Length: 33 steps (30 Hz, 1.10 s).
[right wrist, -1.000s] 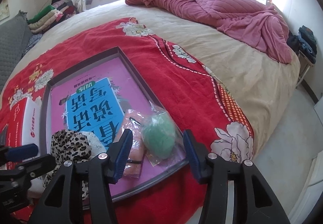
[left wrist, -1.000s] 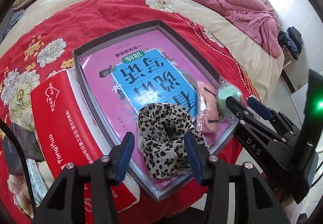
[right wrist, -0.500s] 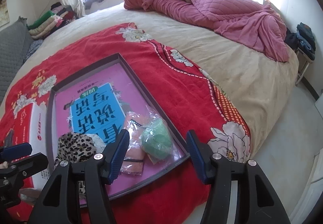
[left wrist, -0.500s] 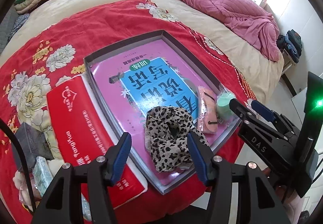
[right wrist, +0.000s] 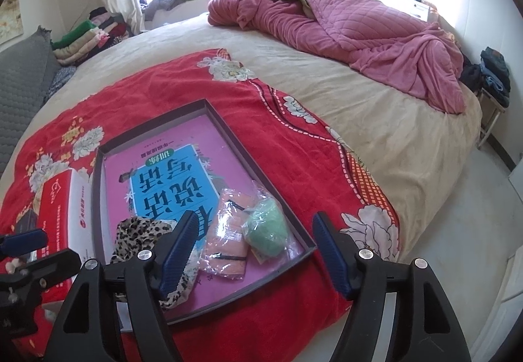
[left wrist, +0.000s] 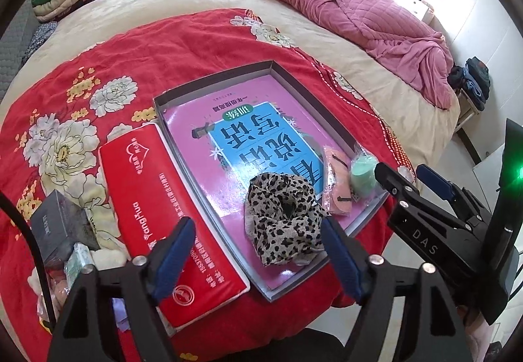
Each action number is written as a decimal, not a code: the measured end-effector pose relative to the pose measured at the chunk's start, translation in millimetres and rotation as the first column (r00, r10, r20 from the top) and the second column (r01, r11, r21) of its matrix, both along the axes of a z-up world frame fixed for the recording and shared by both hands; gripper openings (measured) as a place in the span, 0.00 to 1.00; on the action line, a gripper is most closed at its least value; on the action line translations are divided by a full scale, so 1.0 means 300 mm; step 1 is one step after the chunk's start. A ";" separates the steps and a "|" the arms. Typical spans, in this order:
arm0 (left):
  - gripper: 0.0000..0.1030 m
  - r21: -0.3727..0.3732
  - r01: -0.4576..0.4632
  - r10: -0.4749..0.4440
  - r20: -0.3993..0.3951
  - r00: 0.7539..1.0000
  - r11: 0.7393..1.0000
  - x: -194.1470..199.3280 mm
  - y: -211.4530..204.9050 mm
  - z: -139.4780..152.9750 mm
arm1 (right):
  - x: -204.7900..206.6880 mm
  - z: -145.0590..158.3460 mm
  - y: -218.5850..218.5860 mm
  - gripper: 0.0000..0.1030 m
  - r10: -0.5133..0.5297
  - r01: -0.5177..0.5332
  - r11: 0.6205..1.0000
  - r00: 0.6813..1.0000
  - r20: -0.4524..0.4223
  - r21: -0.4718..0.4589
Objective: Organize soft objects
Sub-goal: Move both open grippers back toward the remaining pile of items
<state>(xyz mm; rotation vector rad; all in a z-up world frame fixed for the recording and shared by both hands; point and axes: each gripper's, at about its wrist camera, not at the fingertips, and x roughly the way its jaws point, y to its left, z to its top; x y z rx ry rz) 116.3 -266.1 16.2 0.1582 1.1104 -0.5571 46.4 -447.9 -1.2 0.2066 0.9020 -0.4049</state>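
Observation:
A shallow grey tray (left wrist: 209, 82) (right wrist: 271, 172) with a pink and blue printed bottom lies on the red floral blanket. In its near end lie a leopard-print cloth (left wrist: 282, 218) (right wrist: 135, 236), a pink item in clear wrap (left wrist: 336, 179) (right wrist: 227, 231) and a green ball in a plastic bag (left wrist: 362, 171) (right wrist: 266, 226). My left gripper (left wrist: 260, 259) is open and empty, held above the near edge of the tray. My right gripper (right wrist: 256, 251) is open and empty, above the tray's near right corner; it also shows in the left wrist view (left wrist: 412, 177).
A red carton (left wrist: 163, 208) (right wrist: 55, 208) lies left of the tray. A dark box (left wrist: 60, 228) and small packets (left wrist: 78, 259) lie further left. A pink quilt (right wrist: 343, 25) is heaped at the far right of the bed. Folded clothes (right wrist: 85, 38) are stacked by the window.
Both grippers have pulled back and risen away from the tray, so the tray and its items look smaller and farther. Both stay open and empty. The items have not moved.

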 end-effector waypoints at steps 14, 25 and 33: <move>0.78 0.008 -0.049 0.048 0.058 0.997 0.999 -0.027 0.080 0.075 | -0.041 0.081 0.033 0.72 -0.001 0.000 1.000 0.999 0.047 0.004; 0.78 0.010 -0.074 0.073 0.095 0.993 0.997 -0.067 0.148 0.127 | -0.074 0.158 0.071 0.73 0.001 0.001 1.000 0.997 0.077 -0.019; 0.78 -0.007 -0.107 0.107 0.107 0.988 0.994 -0.092 0.238 0.158 | -0.087 0.226 0.146 0.73 0.040 -0.037 0.999 0.993 0.111 -0.028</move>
